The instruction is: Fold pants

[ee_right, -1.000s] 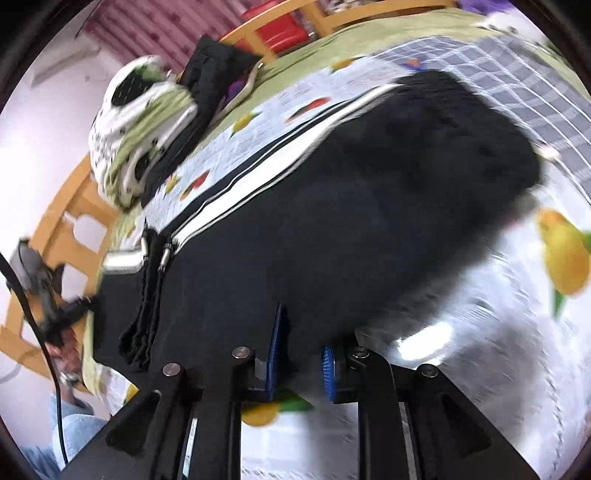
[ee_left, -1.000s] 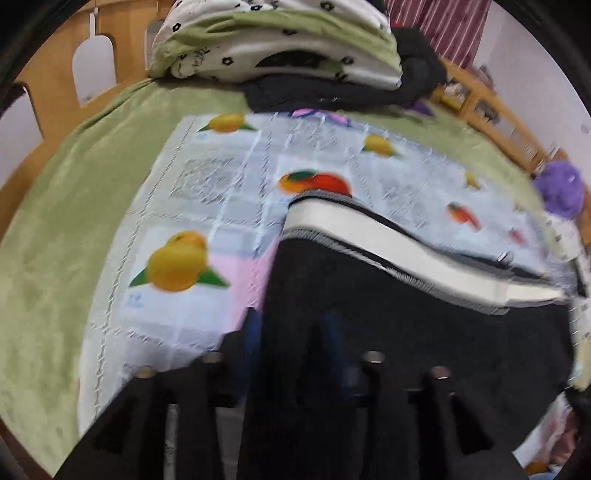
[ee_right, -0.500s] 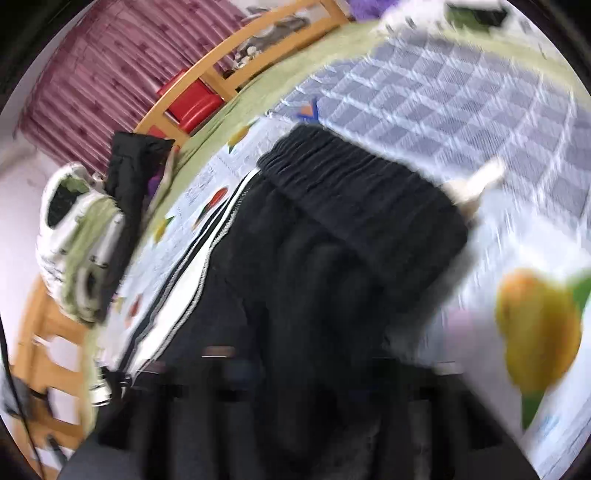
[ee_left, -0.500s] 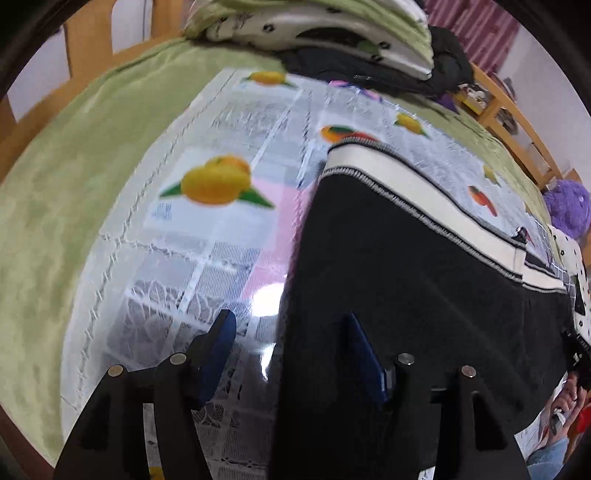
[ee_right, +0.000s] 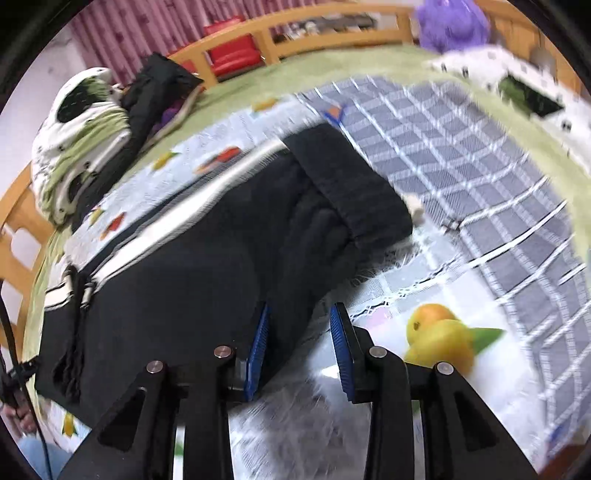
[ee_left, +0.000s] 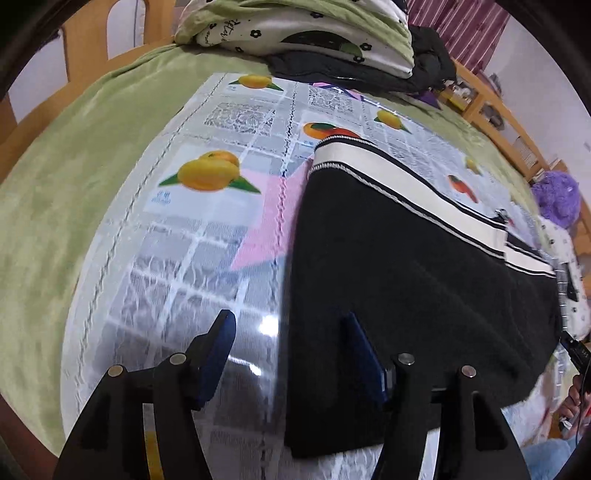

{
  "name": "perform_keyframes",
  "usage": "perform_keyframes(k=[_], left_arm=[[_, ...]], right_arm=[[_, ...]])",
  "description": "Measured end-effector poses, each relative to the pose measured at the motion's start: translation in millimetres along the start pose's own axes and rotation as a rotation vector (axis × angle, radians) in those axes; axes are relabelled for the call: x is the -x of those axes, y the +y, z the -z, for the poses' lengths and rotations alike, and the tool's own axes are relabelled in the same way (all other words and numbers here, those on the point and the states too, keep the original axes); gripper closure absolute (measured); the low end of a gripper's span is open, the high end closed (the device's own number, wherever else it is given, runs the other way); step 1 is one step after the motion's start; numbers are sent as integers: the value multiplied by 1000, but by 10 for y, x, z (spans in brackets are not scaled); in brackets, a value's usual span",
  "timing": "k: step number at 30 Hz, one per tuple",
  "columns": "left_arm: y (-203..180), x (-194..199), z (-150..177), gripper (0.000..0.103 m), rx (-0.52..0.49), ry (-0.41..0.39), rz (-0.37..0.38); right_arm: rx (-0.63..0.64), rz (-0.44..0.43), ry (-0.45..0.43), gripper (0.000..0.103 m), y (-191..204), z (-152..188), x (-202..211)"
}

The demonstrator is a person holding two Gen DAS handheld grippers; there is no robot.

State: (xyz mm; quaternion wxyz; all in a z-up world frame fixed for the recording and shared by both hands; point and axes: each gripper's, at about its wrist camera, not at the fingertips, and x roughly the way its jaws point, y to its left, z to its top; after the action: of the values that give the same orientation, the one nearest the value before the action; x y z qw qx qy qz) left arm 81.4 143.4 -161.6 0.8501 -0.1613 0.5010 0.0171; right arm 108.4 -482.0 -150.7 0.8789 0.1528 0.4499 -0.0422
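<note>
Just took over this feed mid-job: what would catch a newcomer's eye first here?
The black pants with a cream side stripe lie folded across the fruit-print plastic cloth, filling the middle of both views. Both the left gripper and right gripper hover open over their near edge, the right's jaws having just opened. A pile of bedding sits behind.

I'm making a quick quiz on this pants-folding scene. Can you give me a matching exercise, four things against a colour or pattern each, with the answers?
Things:
1. pants
2. plush toy
3. blanket
4. mat

Colours or patterns:
A. purple
B. printed with oranges
C. black with a white side stripe
D. plain green

Pairs: 1-C, 2-A, 3-D, 4-B
</note>
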Motion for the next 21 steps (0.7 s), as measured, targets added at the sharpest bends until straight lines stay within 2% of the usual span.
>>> perform_keyframes(k=[4,7,11,12,13,14,15,16,19,21], left_arm=[[115,80,180,42,46,-8,77],[228,76,326,42,130,-3,182],[132,25,369,44,123,-40,183],[88,1,341,47,121,-40,181],[43,-30,303,65,121,-30,186],[8,-49,271,66,117,-16,164],[-33,-42,234,77,102,-15,131],[-119,-7,182,83,61,-17,96],[-430,229,105,84,-72,-81,-7],[-795,457,64,85,-193,-146,-82]], right_arm=[[26,-14,-48,69,296,-34,397],[18,-34,-61,69,548,-80,577],[5,-106,-36,69,929,-137,672],[1,-118,-24,69,1011,-133,679],[-6,-136,-14,69,1092,-125,689],[-12,-161,-6,69,1181,-119,686],[-13,-183,0,69,1281,-100,684],[-10,-188,2,69,1350,-84,687],[27,-179,-14,69,1553,15,668],[64,-172,-24,69,1639,97,658]])
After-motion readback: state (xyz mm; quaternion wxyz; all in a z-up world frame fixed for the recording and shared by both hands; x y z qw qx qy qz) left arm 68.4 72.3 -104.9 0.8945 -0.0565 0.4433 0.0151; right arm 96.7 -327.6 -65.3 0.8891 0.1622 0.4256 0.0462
